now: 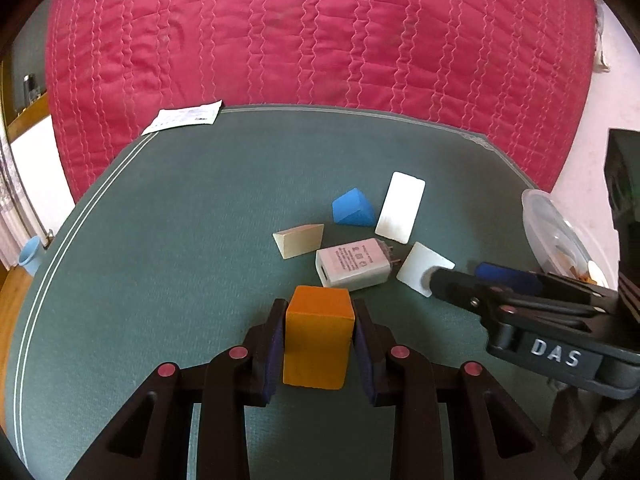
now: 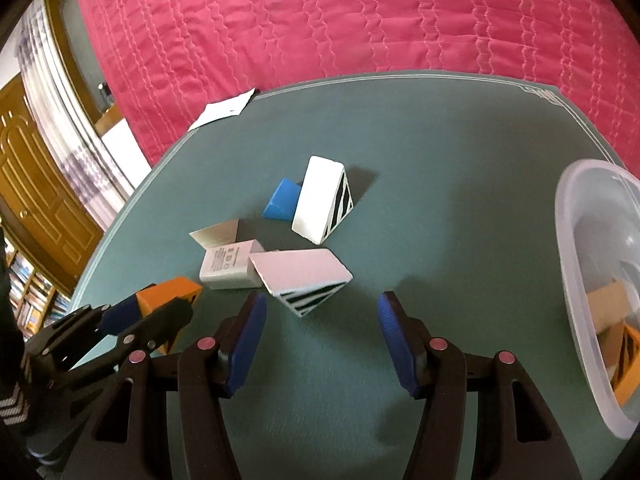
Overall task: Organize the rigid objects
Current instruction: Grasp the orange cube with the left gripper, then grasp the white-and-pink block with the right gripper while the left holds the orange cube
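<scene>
Two tools are working: the left tool (image 1: 319,344) is pinching the orange block (image 1: 318,340), so it should be carrying it level to the clear tub (image 2: 592,280), while the right tool (image 2: 322,320) is spread wide above the striped wedge (image 2: 304,280).

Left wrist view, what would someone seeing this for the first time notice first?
The orange block clamped in the left tool fills the near centre. Behind it, on the green table, lies a small clutter: a white charger, a blue wedge and a plain wooden wedge. A bright pink quilt spans the whole background, and the right tool reaches in from the right, open.
</scene>
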A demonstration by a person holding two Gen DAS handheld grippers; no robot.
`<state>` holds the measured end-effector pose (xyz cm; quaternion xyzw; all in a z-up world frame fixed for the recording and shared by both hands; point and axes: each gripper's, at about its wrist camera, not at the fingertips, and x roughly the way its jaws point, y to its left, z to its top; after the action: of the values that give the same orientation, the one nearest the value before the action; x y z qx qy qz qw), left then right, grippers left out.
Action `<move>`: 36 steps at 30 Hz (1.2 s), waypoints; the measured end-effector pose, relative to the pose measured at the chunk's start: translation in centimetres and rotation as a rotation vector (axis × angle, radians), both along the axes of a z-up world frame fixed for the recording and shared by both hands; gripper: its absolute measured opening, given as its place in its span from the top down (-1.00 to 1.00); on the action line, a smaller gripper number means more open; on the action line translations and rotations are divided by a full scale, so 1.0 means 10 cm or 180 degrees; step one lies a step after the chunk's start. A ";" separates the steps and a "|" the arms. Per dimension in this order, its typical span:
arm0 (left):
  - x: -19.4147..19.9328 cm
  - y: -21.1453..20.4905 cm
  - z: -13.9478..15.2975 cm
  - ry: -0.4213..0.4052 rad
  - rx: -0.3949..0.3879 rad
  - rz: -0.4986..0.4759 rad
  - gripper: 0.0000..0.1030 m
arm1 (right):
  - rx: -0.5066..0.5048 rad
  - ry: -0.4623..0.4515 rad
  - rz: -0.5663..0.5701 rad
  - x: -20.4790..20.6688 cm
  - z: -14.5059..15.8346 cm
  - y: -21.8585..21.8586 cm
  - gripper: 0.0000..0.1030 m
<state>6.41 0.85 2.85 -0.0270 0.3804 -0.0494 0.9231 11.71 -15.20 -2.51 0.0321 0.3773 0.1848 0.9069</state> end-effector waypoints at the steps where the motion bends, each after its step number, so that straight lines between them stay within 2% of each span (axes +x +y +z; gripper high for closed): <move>1: 0.00 0.00 -0.01 0.0005 -0.0002 -0.0001 0.36 | -0.0039 -0.0010 -0.0005 0.03 -0.01 0.02 -0.15; 5: 0.00 -0.01 -0.01 0.0020 -0.0015 -0.0029 0.36 | -0.0051 -0.0018 -0.0071 0.06 -0.04 -0.04 -0.17; 9: 0.01 -0.02 -0.03 0.0039 -0.0033 -0.0061 0.36 | -0.0218 -0.0081 -0.0299 0.05 -0.04 -0.18 -0.20; 13: 0.00 -0.06 -0.04 0.0052 -0.0037 -0.0107 0.36 | -0.0151 -0.0072 -0.0422 0.04 -0.05 -0.33 -0.20; 16: -0.02 -0.08 -0.03 0.0048 -0.0043 -0.0125 0.36 | -0.0002 -0.0090 -0.0334 0.00 -0.02 -0.36 -0.20; 19: -0.03 -0.06 -0.02 0.0033 -0.0065 -0.0102 0.36 | 0.0170 -0.0107 -0.0092 -0.05 0.02 -0.27 -0.20; 23: -0.03 -0.05 -0.02 0.0033 -0.0081 -0.0074 0.36 | 0.0142 -0.0106 0.0089 -0.02 0.04 -0.05 -0.19; 29: -0.03 -0.01 -0.01 0.0020 -0.0105 -0.0054 0.36 | -0.0098 -0.0090 0.0016 0.17 -0.03 0.12 0.21; 36: -0.02 0.01 -0.03 0.0043 -0.0126 -0.0053 0.36 | -0.0149 -0.0114 -0.0026 0.22 -0.06 0.13 0.33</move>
<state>6.25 0.91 2.59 -0.0425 0.3857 -0.0644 0.9194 13.88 -13.92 -3.10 0.0090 0.3651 0.1728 0.9148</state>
